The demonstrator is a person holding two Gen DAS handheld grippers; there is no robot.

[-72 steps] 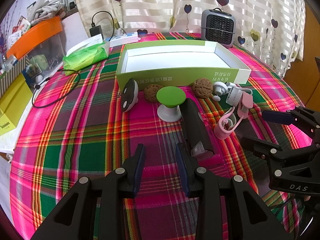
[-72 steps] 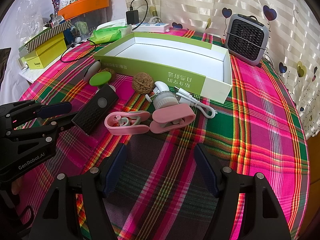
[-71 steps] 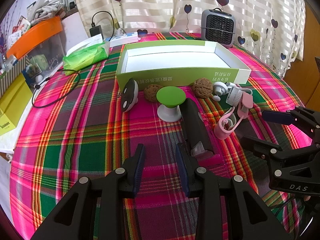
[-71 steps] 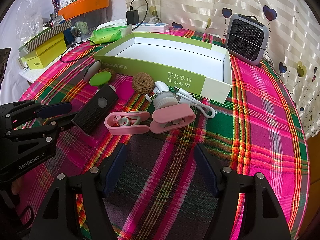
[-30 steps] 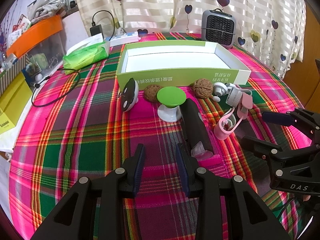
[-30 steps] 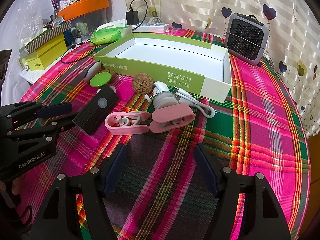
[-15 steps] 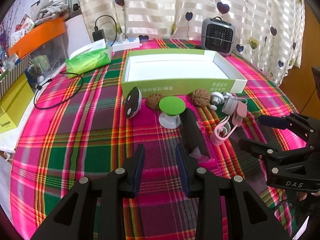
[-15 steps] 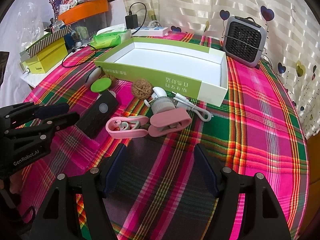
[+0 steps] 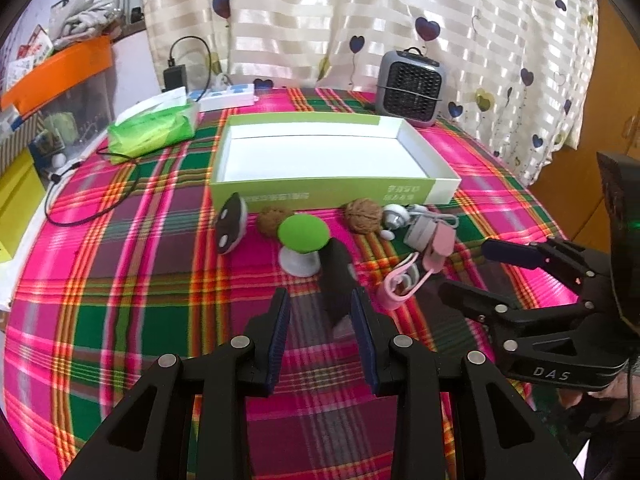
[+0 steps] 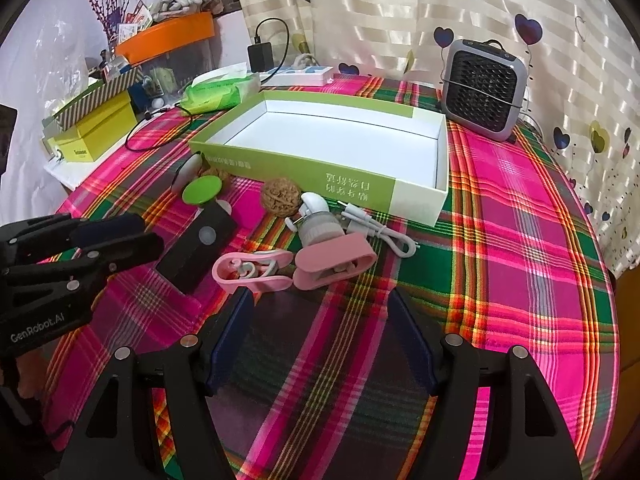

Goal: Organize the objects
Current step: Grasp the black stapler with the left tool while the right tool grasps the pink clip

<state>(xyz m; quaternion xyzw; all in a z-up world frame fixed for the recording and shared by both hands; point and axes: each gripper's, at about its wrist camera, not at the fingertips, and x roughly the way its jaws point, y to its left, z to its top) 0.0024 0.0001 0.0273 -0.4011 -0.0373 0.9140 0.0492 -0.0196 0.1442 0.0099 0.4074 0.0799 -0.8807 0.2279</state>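
Note:
An open green-and-white box [image 9: 320, 190] [image 10: 312, 168] stands on the plaid tablecloth. In front of it lie two walnuts [image 9: 363, 216], a green-topped white stand [image 9: 303, 234] [image 10: 202, 190], a black-and-white oval piece [image 9: 230, 226], a black bar-shaped device [image 9: 336, 276] [image 10: 196, 246] and a pink clip fan [image 9: 400, 286] [image 10: 334, 262] with a white cable [image 10: 380, 232]. My left gripper [image 9: 319, 304] [image 10: 146, 236] hovers open just short of the black device, whose near end shows between the fingertips. Behind the pink fan, my right gripper [image 10: 320, 304] [image 9: 470, 270] is open wide and holds nothing.
A grey mini heater [image 9: 410, 88] [image 10: 484, 92] stands behind the box by the curtain. A green tissue pack [image 9: 154, 128], a power strip and a black cable lie at the back left. Yellow boxes [image 10: 94, 136] and an orange-lidded bin sit beyond the table's left edge.
The left wrist view has tipped upward a little, so the objects sit lower and smaller and more curtain shows. Both grippers kept their opening and no object moved.

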